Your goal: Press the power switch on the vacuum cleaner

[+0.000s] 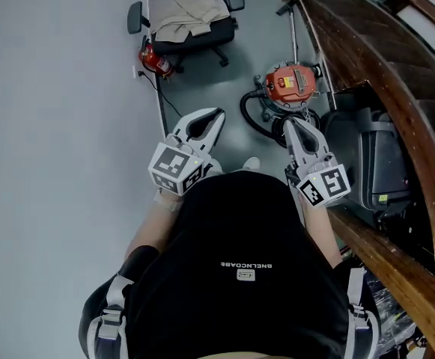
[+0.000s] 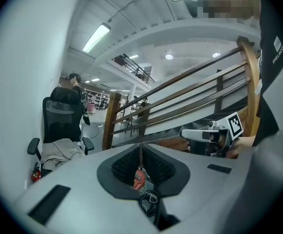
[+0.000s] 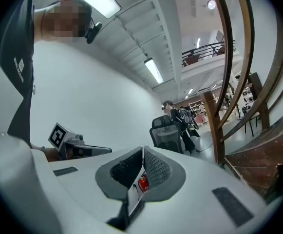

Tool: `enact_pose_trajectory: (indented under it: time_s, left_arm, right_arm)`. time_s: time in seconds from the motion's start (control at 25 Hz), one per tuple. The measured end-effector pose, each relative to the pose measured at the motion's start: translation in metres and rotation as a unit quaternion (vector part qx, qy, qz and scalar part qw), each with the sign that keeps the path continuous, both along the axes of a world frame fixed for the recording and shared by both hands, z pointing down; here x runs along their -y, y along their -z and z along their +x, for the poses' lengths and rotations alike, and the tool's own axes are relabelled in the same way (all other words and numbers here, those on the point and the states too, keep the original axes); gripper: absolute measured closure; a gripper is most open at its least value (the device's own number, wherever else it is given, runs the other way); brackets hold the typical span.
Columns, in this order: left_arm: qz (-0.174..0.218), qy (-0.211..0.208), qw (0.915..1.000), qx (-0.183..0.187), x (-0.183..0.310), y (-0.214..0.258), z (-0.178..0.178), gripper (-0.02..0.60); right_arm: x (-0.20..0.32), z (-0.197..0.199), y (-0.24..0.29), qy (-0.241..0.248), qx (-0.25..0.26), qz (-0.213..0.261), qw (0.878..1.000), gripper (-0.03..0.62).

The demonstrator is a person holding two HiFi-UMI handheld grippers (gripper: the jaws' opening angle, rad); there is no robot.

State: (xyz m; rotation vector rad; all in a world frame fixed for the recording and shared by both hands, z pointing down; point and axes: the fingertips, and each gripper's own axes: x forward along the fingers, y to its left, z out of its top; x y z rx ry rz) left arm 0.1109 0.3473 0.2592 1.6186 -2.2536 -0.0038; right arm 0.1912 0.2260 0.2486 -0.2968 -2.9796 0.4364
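- Vacuum cleaner [image 1: 293, 83]: red top, on the floor ahead of the person, just beside the wooden stair railing [image 1: 367, 66]. Black hose [image 1: 251, 118] coils at its base.
- L gripper [image 1: 218, 114]: claw pressed together at the tips, nothing betw. them, held in air, clear of the vacuum cleaner.
- R gripper [image 1: 287, 123]: claw also closed tip to tip, empty. Points twd the vacuum cleaner w/o touching it.
- Office chair [image 1: 202, 39] farther back w/ beige cloth [image 1: 187, 10] on the seat; red fire extinguisher [image 1: 156, 61] near it.
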Motion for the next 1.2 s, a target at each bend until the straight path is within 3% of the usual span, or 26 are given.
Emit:
enact_pose_trajectory:
  time_s: [0.72,0.96,1.2]
  left_arm:
    - [-0.033,-0.009,0.9994,0.005,0.079,-0.016,0.014,0.552]
    - [-0.027,-0.018,0.9994,-0.009,0.086,-0.032,-0.017,0.552]
    - [-0.016,-0.032,0.9988,-0.035,0.093,-0.049,-0.101,0.554]
  right_arm:
    - [0.091,0.038,-0.023,-0.036,0.013,-0.047,0.998,0.565]
    - [0.091,-0.002,-0.03,-0.037,0.003,-0.042,0.998,0.565]
    - [0.093,-0.085,-0.032,-0.048,-0.013,-0.032,0.998,0.565]
